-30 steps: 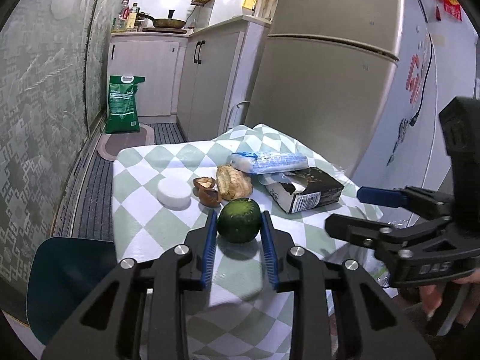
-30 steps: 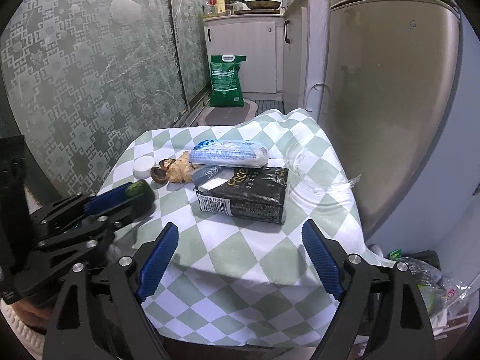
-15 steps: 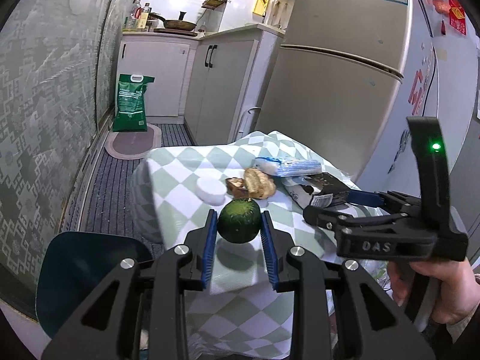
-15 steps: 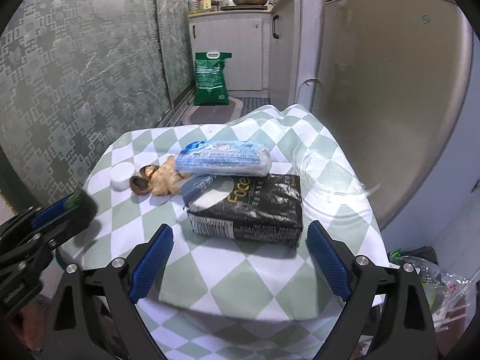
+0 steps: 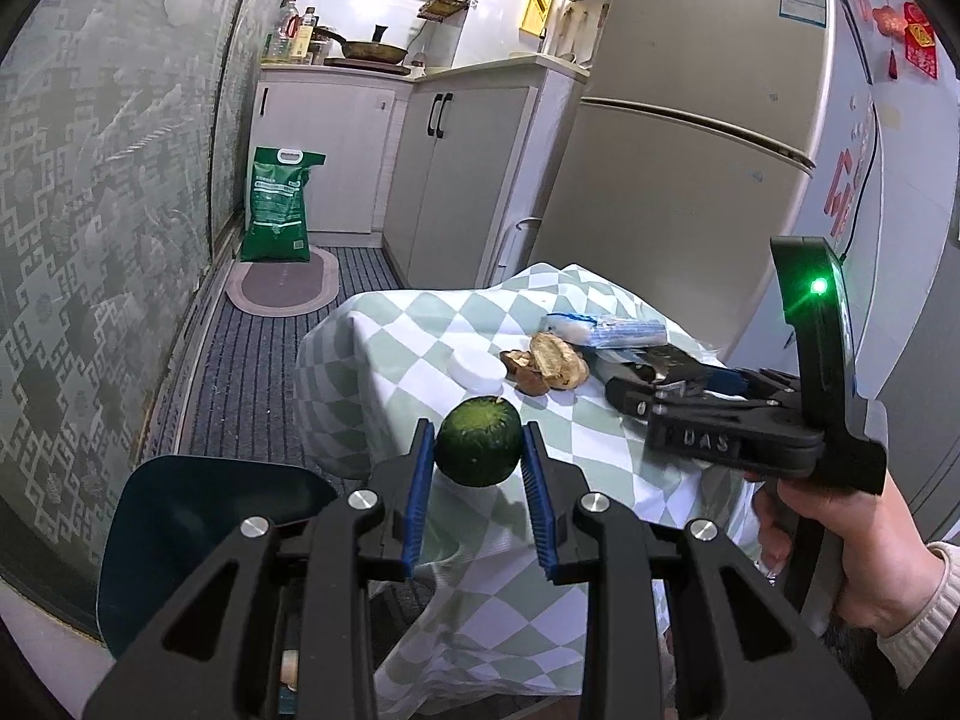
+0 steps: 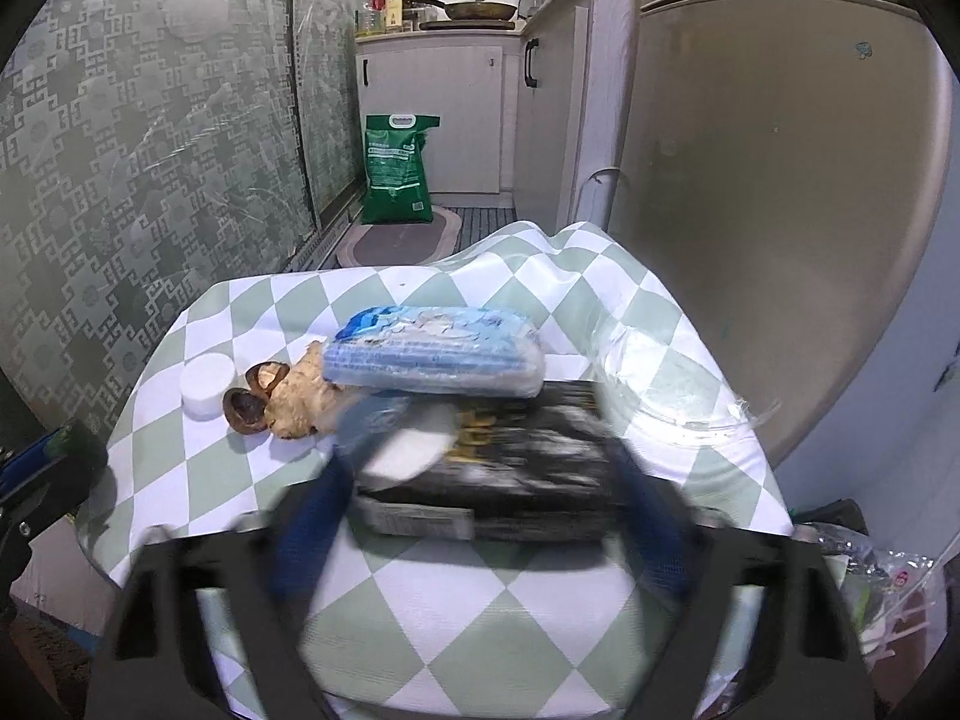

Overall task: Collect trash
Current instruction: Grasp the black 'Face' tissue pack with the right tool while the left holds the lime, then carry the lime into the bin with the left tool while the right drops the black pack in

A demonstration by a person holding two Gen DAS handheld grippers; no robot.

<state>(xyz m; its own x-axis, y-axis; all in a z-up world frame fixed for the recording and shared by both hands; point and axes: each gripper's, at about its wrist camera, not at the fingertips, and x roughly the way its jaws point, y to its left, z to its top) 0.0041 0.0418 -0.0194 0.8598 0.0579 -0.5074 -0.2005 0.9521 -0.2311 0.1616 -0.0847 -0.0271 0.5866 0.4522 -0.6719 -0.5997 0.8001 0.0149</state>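
Right gripper point(image 6: 480, 516) nearer black packet point(image 6: 510, 468), closing.

bench point(image 6: 456, 624) draped in green-and-white checked cloth — white round lid point(image 6: 207, 387), brown peel scraps point(image 6: 282, 399), black packet point(image 6: 516, 480) lying flat, blue-white wrapper point(image 6: 435, 351) resting on it

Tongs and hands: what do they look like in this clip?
The left tongs are black skeletal linkages with silver pivot screws and ribbed blue pads. The right tongs match; their body is embossed "DAS" and a tall black rear plate carries a lit green LED. The right hand wears a cream knitted cuff.
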